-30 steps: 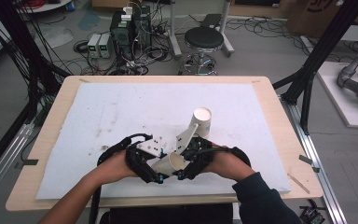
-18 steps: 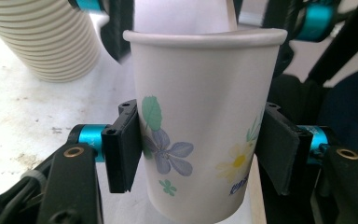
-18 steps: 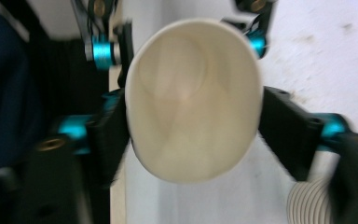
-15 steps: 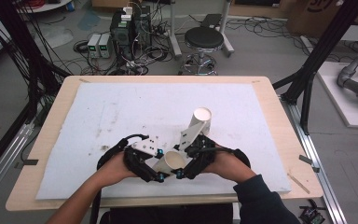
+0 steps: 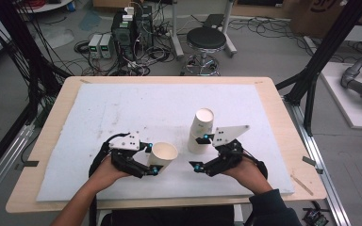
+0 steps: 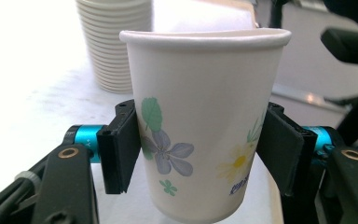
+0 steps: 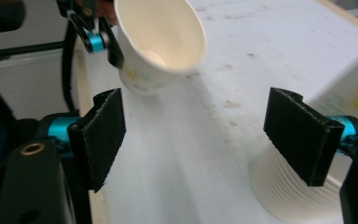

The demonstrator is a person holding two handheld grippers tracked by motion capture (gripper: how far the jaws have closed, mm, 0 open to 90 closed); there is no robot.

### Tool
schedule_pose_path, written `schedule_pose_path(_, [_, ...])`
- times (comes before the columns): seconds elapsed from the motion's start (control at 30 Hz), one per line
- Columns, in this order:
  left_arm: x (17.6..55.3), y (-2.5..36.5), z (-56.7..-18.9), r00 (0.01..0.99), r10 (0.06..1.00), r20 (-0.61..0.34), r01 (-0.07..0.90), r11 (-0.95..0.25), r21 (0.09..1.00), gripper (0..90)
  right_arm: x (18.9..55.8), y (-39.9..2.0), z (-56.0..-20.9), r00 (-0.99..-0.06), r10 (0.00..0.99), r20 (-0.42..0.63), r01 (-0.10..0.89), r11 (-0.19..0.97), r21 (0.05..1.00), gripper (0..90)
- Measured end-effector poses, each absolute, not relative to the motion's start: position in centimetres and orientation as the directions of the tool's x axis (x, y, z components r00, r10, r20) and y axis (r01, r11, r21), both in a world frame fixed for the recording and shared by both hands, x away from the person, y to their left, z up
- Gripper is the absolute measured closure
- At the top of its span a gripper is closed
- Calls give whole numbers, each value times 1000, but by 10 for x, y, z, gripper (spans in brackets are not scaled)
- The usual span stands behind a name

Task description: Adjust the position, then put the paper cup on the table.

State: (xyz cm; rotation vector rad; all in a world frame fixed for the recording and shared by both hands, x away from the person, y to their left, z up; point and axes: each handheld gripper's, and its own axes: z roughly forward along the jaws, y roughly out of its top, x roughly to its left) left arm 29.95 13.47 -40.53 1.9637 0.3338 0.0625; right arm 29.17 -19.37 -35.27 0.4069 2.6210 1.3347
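Note:
A flowered paper cup [image 6: 200, 93] is pressed between the pads of my left gripper [image 6: 198, 149], whose jaws have just been opening slightly. In the high view that cup [image 5: 164, 151] leans to the right in the left gripper [image 5: 153, 157], near the mat's front. A stack of paper cups [image 5: 201, 127] stands on the mat just right of it. My right gripper [image 5: 198, 153] sits at the stack's base with its jaws just opened wide. In the right gripper view, nothing lies between the right gripper [image 7: 203, 140] jaws. There the stack [image 7: 279, 196] is beside the right pad and the held cup [image 7: 161, 28] is ahead.
A white foam mat [image 5: 122, 108] covers the wooden table [image 5: 56, 122]. Beyond the far edge stand a stool [image 5: 206, 37] and electronics boxes with cables [image 5: 127, 28] on the floor. Black frame posts [image 5: 311, 89] rise at the table's right side.
The two hands have drawn apart. The left gripper carried one cup off to the left. The right gripper opened and let go of the stack, which went from leaning to standing.

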Motion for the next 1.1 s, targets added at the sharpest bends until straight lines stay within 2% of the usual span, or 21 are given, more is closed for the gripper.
schedule_pose_path(0.3, [301, 164, -403, 903, 421, -83, 178, -192, 965, 324, 287, -234, -363, -886, 462, -24, 219, 464, 858, 211])
schedule_pose_path(0.5, [303, 176, -397, 881, 469, -69, 148, -134, 980, 316, 287, -251, -370, -852, 524, -18, 234, 411, 881, 211])
schedule_pose_path(1.03, [310, 196, -394, 815, 576, -57, 116, -66, 991, 300, 285, -261, -382, -826, 564, -2, 252, 373, 893, 213])
schedule_pose_path(1.07, [312, 197, -393, 811, 583, -55, 107, -56, 993, 300, 285, -261, -382, -833, 553, -3, 246, 375, 894, 252])
schedule_pose_path(1.1, [313, 199, -393, 801, 596, -52, 98, -44, 994, 300, 285, -261, -382, -833, 553, -3, 246, 375, 894, 252])
